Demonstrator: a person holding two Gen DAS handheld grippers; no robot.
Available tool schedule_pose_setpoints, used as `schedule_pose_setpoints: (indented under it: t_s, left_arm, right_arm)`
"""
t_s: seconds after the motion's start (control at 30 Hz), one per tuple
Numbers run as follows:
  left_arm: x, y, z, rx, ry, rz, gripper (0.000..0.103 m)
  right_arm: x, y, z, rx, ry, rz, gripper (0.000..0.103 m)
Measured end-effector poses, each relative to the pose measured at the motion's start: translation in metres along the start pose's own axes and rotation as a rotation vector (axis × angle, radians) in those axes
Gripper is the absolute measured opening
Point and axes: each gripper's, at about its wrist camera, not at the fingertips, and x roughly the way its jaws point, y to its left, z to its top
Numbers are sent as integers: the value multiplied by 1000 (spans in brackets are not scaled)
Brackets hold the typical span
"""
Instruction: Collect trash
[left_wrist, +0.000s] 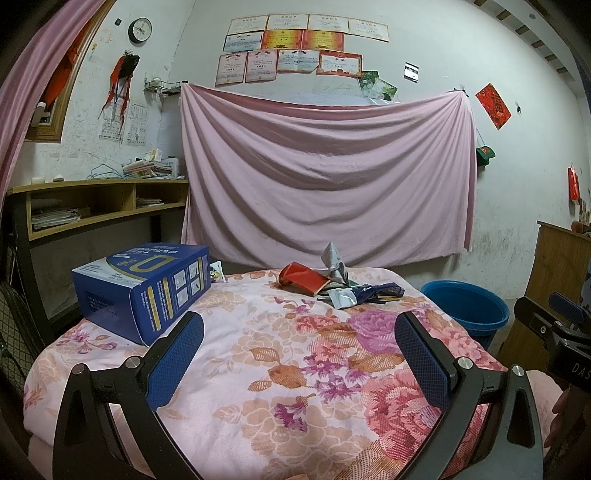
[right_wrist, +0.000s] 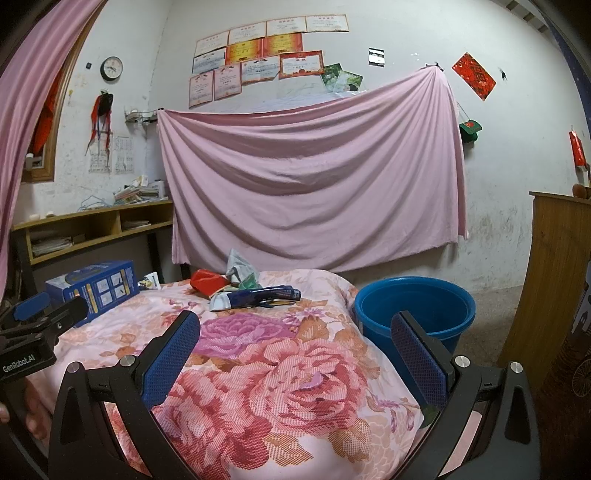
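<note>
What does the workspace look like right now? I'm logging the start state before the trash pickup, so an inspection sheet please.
Surface: floral bedspread, lying flat.
Job's things: wrapper pile at the far end of the bed, with a red wrapper and a dark blue wrapper; blue bucket on the floor, beside the bed.
Clutter: blue carton on the bed's left side.
Grippers: left gripper open, empty; right gripper open, empty.
Cables: nothing seen.
Surroundings: pink sheet hung on the wall, certificates above, wooden shelf at left.
</note>
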Motion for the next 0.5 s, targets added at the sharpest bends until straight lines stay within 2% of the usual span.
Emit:
schedule_pose_setpoints:
  t_s: [0.5]
  left_arm:
    - [4, 2, -5, -2, 0, 1, 101]
  right_arm:
    - [0, 2, -2, -2, 1, 0, 103]
